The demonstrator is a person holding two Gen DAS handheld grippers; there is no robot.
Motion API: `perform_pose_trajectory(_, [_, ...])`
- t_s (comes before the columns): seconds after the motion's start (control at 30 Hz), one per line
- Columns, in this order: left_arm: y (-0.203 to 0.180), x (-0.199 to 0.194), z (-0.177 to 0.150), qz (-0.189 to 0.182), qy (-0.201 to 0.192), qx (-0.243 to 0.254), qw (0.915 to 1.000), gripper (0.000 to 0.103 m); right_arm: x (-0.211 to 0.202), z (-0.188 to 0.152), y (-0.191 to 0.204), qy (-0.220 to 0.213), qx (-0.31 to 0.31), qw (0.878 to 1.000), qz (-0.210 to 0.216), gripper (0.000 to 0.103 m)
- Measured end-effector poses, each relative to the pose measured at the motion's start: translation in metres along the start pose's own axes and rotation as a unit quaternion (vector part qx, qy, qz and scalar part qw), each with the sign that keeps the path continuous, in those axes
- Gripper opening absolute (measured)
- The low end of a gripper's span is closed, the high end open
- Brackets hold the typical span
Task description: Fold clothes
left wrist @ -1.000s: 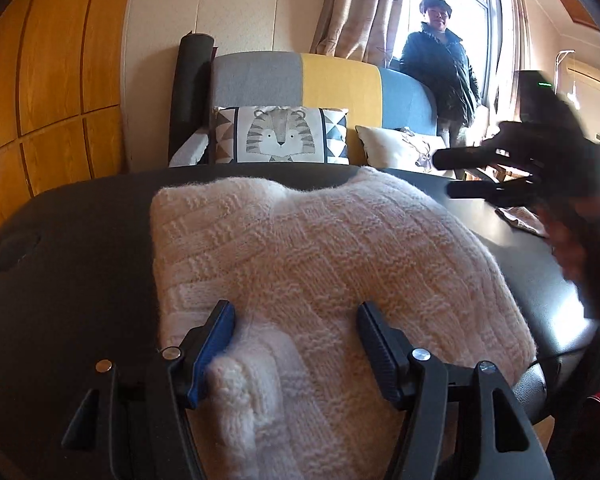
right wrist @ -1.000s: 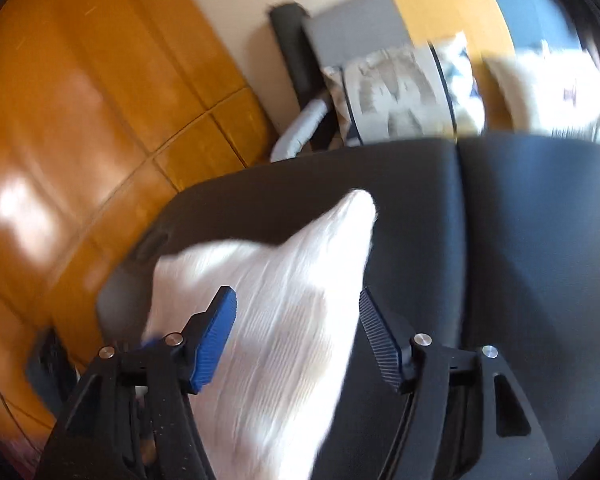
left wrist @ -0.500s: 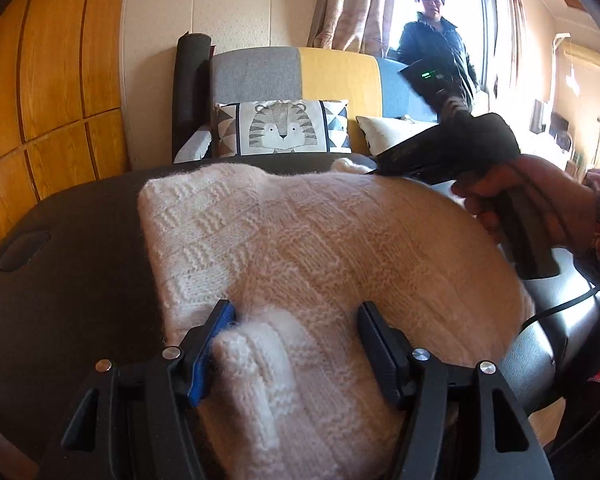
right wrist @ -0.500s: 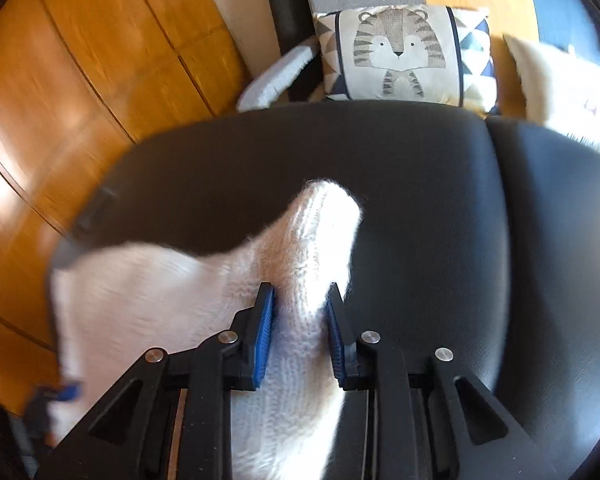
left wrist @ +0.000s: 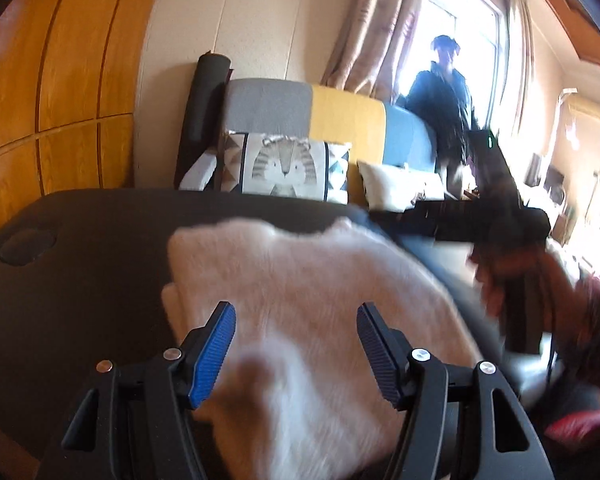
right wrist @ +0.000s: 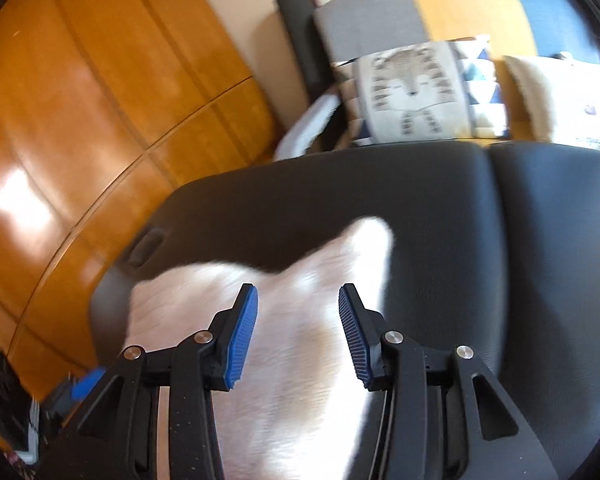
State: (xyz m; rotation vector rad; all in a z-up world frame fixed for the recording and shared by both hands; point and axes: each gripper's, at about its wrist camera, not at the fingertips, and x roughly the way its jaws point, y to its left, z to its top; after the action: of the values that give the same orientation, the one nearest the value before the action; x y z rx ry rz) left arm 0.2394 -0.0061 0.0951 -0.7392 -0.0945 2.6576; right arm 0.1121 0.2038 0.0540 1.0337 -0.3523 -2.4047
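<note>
Sweater [right wrist: 300,360] lies under both hand-held grippers; right hand-held gripper [right wrist: 298,332], opening, empty, nearer its far corner; left hand-held gripper [left wrist: 296,350] unclenched.

Between the blue ribbed pads [left wrist: 214,354] of the black left gripper [left wrist: 296,354] a fluffy white sweater [left wrist: 320,288] is seen on a black surface [left wrist: 80,280]; beyond the gripper a grey, yellow and blue sofa [left wrist: 340,120] is seen, with a white cushion [left wrist: 284,168] printed with a grey striped tiger and triangles; left of it, orange-brown wood panelling [left wrist: 60,100].
</note>
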Motion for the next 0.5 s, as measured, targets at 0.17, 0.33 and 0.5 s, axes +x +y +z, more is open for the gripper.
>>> perform_pose_trajectory(0.17, [-0.009, 0.028, 0.030, 0.012, 0.001, -0.021, 0.9997, 0.065, 0.023, -0.025, 0.040, 0.029, -0.102, 0.994, -0.030, 0.048])
perform_pose_trajectory(0.33, [0.001, 0.073, 0.030, 0.055, 0.071, -0.036, 0.9953, 0.065, 0.026, -0.045, 0.055, 0.010, -0.184, 0.981, -0.066, 0.048])
perform_pose_trajectory(0.5, [0.027, 0.079, 0.013, 0.049, 0.093, -0.086, 0.9908, 0.065, 0.020, -0.044, 0.052, 0.012, -0.180, 0.982, -0.057, 0.048])
